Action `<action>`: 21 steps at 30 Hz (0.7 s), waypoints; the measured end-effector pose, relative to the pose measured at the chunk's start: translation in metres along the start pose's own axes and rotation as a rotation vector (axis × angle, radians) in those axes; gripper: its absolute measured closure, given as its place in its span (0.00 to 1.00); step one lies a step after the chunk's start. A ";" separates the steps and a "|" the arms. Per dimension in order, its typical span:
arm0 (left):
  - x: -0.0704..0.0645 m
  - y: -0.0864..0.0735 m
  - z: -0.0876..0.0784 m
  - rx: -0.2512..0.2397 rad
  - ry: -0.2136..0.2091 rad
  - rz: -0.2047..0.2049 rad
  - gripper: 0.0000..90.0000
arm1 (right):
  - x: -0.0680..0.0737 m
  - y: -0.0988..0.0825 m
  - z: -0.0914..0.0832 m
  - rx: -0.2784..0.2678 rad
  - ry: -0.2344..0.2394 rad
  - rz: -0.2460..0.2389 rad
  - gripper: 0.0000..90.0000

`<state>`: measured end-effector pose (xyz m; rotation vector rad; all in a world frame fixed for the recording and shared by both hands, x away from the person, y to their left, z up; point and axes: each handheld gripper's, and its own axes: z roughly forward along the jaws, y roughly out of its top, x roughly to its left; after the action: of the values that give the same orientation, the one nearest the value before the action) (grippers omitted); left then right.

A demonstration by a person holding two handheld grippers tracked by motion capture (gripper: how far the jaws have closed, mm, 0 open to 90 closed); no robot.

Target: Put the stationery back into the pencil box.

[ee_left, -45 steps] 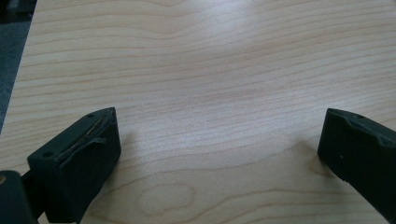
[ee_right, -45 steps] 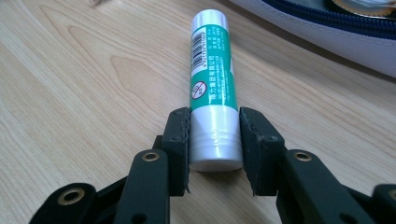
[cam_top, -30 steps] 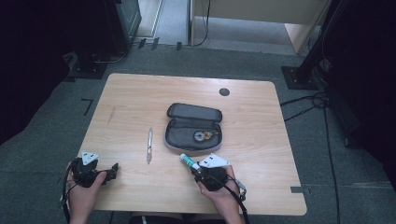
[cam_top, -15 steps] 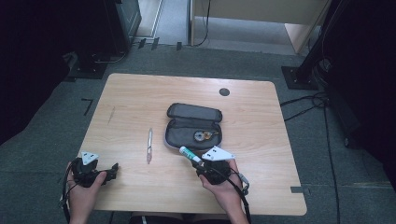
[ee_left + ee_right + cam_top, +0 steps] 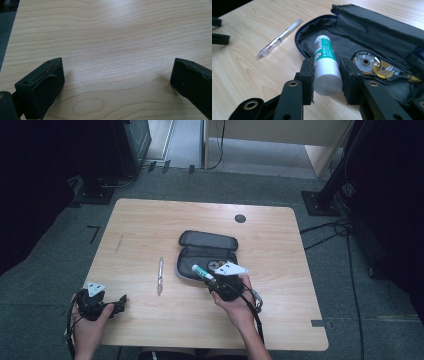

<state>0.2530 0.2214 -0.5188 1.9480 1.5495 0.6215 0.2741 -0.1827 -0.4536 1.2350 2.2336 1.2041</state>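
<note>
The right gripper [image 5: 325,83] is clenched on a cylindrical glue stick with a green-and-white label and a silver-grey end [image 5: 325,65], its black pads pressing the tube from both sides. In the high view this gripper [image 5: 216,284] sits at the near edge of an open dark grey fabric pencil case [image 5: 206,251], with the glue stick [image 5: 201,271] jutting out over the case's lower half. Inside the case [image 5: 372,32], just beside the tube, lies a clear correction tape dispenser with a gold wheel [image 5: 378,67]. Left of the case, a clear slim pen [image 5: 160,275] lies apart on the light wooden table [image 5: 150,225]; it also shows in the right gripper view [image 5: 279,38].

The left gripper [image 5: 120,301] rests near the table's front left corner, released, its jaws spread wide over bare wood [image 5: 112,50] with nothing between them.
</note>
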 end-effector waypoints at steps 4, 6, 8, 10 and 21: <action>0.000 0.000 0.000 0.000 0.000 0.000 0.00 | -0.004 0.004 0.014 0.017 0.000 0.001 0.73; 0.000 0.000 0.000 0.000 0.000 0.000 0.00 | -0.006 0.006 0.020 0.026 -0.001 0.004 0.73; 0.000 0.000 0.000 0.000 0.000 0.000 0.00 | -0.008 0.007 0.027 0.030 -0.001 0.005 0.73; 0.000 0.000 0.000 0.000 0.000 0.000 0.00 | -0.009 0.008 0.033 0.036 -0.001 0.013 0.73; 0.000 0.000 0.000 0.000 0.000 0.000 0.00 | -0.011 0.012 0.049 0.043 -0.001 0.017 0.73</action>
<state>0.2530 0.2214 -0.5188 1.9477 1.5495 0.6212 0.3164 -0.1630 -0.4742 1.2736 2.2636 1.1670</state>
